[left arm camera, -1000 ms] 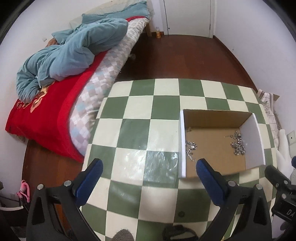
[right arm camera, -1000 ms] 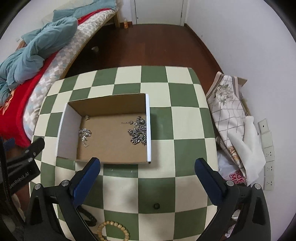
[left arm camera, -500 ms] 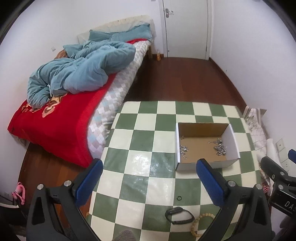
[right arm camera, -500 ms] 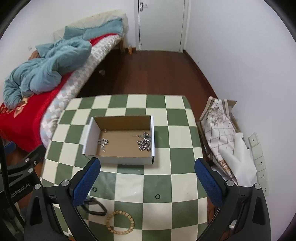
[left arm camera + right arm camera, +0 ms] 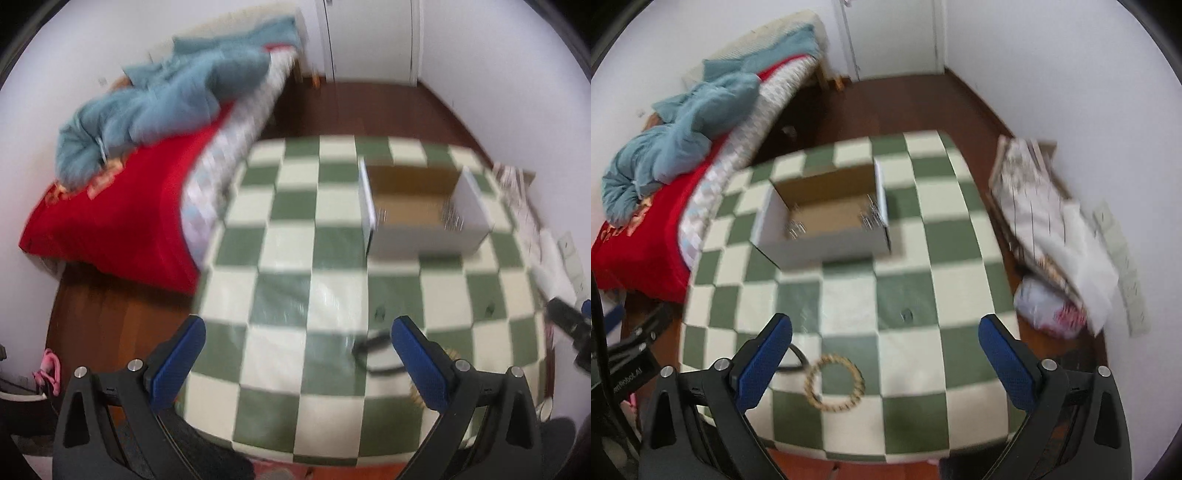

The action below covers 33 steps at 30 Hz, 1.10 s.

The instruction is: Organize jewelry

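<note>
Nearest the cameras, both grippers hang over the near edge of the checkered table (image 5: 912, 280) with nothing between their blue pads. The left gripper (image 5: 297, 360) has its jaws spread wide. The right gripper (image 5: 885, 356) is also wide, though its jaws are beginning to draw in, and they close on air.

Taking the cardboard box (image 5: 827, 221) as the landmark: on the near side of it, well apart from it and close to the table's front edge, lies a beaded bracelet (image 5: 834, 382). Just to the left of the bracelet, partly hidden behind the right gripper's left pad, is a dark band (image 5: 796, 360). Between these and the box sit small dark rings (image 5: 906, 315) on the cloth. Inside the box, silver trinkets (image 5: 871, 216) are heaped against its right wall, and a smaller cluster (image 5: 796, 225) lies near its front left corner. Beyond the box, to its left, is a bed with a red cover (image 5: 639, 236).

Both views are smeared, so detail is poor. The risks, as I judge them: the bracelet and the band lie so near the front edge that a careless reach could knock them to the floor; the small rings are flat and would slip from wide pads; and the light box would slide if bumped.
</note>
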Motion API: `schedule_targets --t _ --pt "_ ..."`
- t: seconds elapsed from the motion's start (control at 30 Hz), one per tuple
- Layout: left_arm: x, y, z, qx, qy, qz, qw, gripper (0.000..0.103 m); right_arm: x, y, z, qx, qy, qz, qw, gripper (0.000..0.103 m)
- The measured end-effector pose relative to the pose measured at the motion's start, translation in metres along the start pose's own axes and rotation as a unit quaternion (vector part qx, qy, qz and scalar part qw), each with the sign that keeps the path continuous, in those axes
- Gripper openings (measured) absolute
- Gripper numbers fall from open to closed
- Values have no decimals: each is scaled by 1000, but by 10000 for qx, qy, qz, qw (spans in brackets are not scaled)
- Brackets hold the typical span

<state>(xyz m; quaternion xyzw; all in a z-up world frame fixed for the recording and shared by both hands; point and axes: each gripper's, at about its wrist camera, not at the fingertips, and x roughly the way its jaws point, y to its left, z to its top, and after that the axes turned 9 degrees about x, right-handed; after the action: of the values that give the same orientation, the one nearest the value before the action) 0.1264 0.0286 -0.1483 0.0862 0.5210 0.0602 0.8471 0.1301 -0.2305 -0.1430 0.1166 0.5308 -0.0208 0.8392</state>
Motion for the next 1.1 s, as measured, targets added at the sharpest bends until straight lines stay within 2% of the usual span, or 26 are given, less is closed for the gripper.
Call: schedule_targets --t 0.13,0.23,0.3,0.47,0.67,0.77,0.83,0.87,0.97,1.1 --pt "37 -3 -7 23 260 -59 9996 102 41 -27 -12 147 256 -7 9996 69" --pt "63 -6 -6 50 400 -173 9990 102 73 -36 -15 168 393 50 9991 61" --pt "74 -7 -7 72 473 -199 9987 102 94 -34 -17 71 458 15 9989 60" --pt "88 -12 -8 117 578 -428 9973 102 136 -24 -30 -181 766 -151 9968 51" --pt "91 -20 1 199 492 -696 9962 101 142 -19 -28 -168 522 -238 9982 47" --pt "93 -34 8 377 505 -891 9940 96 142 -17 -26 -135 465 -320 9983 38" --pt "98 -46 12 553 572 -982 9920 92 141 -17 -26 -162 430 -347 9983 18" --pt "101 -51 14 627 615 -1001 9911 86 141 -17 -25 -173 415 -399 9982 14" --pt "109 -67 17 821 741 -1105 9877 79 142 -21 -25 -211 424 -397 9981 7" --pt "116 -81 20 979 837 -1176 9847 78 142 -25 -23 -203 492 -371 9979 4"
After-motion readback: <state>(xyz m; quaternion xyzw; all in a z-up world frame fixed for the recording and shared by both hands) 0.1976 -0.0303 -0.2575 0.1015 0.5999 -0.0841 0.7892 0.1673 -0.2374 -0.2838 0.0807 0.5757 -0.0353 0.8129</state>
